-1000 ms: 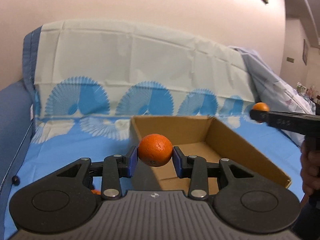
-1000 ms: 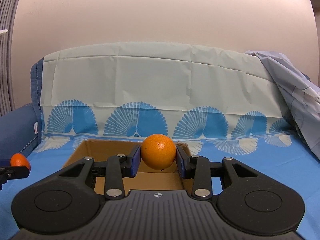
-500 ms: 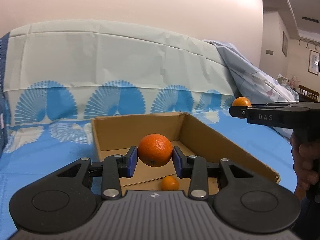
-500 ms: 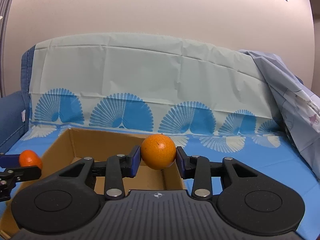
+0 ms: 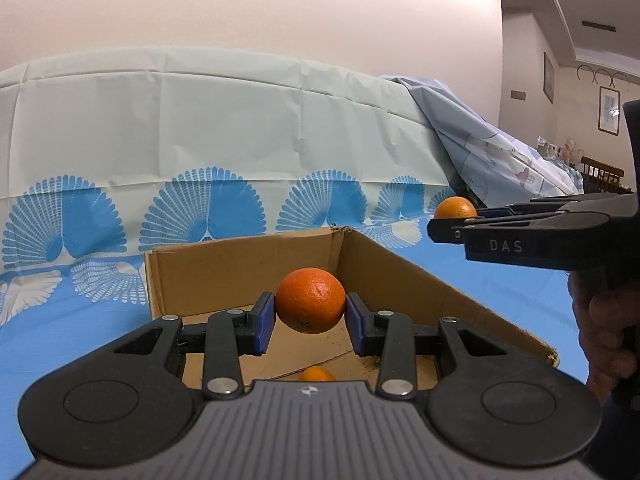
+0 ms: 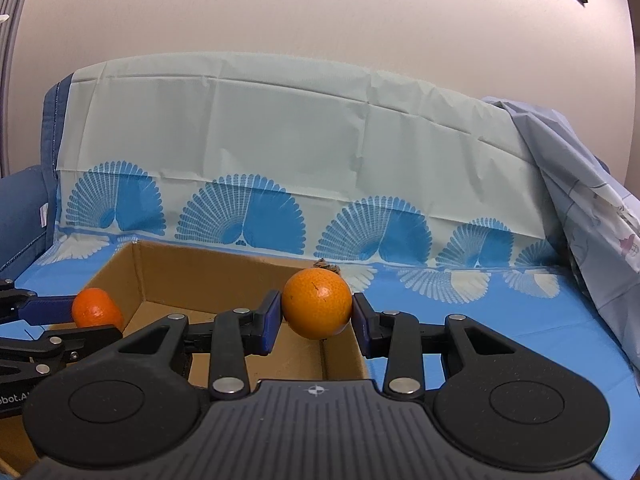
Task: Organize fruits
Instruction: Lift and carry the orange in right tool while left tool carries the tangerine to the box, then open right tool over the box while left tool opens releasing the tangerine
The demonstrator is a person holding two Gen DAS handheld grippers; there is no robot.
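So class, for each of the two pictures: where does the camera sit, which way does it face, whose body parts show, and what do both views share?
Left wrist: on the left gripper, looking forward over the cardboard box; it holds an orange; the right gripper and right hand show at right.
Right wrist: on the right gripper, facing the patterned cloth; it holds a second orange; the left gripper shows at left.
Shared: box, both oranges, cloth.

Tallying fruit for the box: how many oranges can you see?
3. One in the left gripper, one in the right gripper, one small orange on the box floor. Others may be hidden.
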